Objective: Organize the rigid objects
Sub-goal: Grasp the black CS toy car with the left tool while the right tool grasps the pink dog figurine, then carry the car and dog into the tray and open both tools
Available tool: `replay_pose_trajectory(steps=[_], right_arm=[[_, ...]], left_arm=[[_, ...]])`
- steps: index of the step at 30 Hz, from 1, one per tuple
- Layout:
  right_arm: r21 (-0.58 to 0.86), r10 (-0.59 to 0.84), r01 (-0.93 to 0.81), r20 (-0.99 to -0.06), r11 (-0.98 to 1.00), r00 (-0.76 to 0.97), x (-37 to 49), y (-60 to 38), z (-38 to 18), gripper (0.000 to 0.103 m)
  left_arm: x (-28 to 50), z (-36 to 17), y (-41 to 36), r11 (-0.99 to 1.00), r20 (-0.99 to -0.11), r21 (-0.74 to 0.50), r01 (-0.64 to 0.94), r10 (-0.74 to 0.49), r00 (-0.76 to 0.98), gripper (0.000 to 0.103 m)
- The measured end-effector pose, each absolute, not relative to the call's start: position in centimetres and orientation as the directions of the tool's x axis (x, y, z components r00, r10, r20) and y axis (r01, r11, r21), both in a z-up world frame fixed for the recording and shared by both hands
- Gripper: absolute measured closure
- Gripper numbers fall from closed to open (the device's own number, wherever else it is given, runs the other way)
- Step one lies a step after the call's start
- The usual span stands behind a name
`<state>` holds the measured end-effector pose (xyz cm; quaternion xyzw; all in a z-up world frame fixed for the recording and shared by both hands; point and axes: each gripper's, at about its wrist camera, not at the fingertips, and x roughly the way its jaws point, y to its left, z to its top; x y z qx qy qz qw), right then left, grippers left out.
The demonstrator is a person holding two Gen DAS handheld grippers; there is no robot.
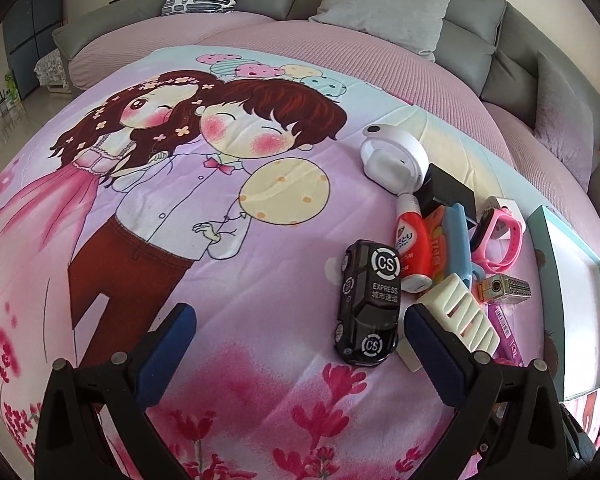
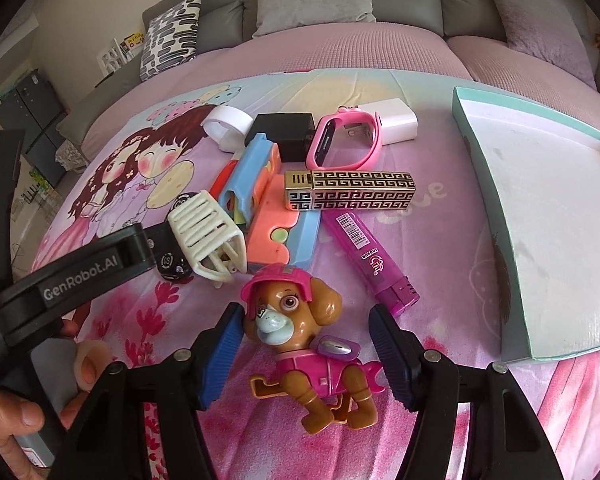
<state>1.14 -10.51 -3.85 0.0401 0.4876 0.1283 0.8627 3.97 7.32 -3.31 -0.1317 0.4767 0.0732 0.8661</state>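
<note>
A heap of small items lies on a cartoon-print blanket. In the right wrist view a brown-and-pink toy dog [image 2: 304, 344] lies between the open fingers of my right gripper [image 2: 304, 344], not clamped. Beyond it lie a purple lighter [image 2: 370, 256], a gold patterned lighter [image 2: 350, 190], a cream hair claw [image 2: 206, 232], a pink wristband [image 2: 346, 142] and a blue-and-orange case [image 2: 260, 200]. In the left wrist view my left gripper [image 1: 300, 348] is open and empty above the blanket, its right finger beside a black toy car [image 1: 368, 304] and the hair claw [image 1: 456, 312].
A teal-edged white box lid [image 2: 540, 216] lies at the right, also in the left wrist view [image 1: 572, 292]. A white round device [image 1: 396, 156], a red-and-white bottle [image 1: 412, 248] and a black block [image 1: 446, 192] sit in the heap. Grey sofa cushions [image 1: 384, 4] are behind.
</note>
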Motion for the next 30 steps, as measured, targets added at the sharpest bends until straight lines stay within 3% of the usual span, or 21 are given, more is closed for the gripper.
replay_pose_trajectory(steps=[5, 10, 16, 18, 29, 30], right_arm=[[0.196, 0.262, -0.181, -0.831, 0.964, 0.490, 1.2, -10.6, -3.9, 0.036], [0.197, 0.262, -0.180, -0.832, 0.964, 0.490, 1.2, -10.6, -3.9, 0.036], [0.195, 0.261, -0.181, -0.832, 0.964, 0.490, 1.3, -10.6, -3.9, 0.036], [0.196, 0.262, -0.183, -0.831, 0.963, 0.491, 1.3, -10.6, -3.9, 0.036], [0.232, 0.283, -0.164, -0.794, 0.959, 0.538, 0.9, -11.9, -2.4, 0.036], [0.241, 0.292, -0.166, -0.784, 0.956, 0.547, 0.9, -12.1, -2.1, 0.051]], left_arm=[[5.0, -4.2, 6.4, 0.966, -0.855, -0.101, -0.238, 0.038, 0.517, 0.001], [5.3, -4.1, 6.3, 0.970, -0.843, -0.103, -0.221, 0.032, 0.537, 0.015], [5.4, -3.9, 5.3, 0.979, -0.818, -0.142, -0.146, -0.033, 0.574, 0.048], [5.5, -3.8, 4.9, 0.979, -0.811, -0.170, -0.112, -0.074, 0.581, 0.069], [4.5, -2.0, 5.9, 0.970, -0.765, -0.202, -0.138, -0.068, 0.640, 0.069], [4.3, -1.6, 5.9, 0.969, -0.759, -0.202, -0.140, -0.065, 0.648, 0.069]])
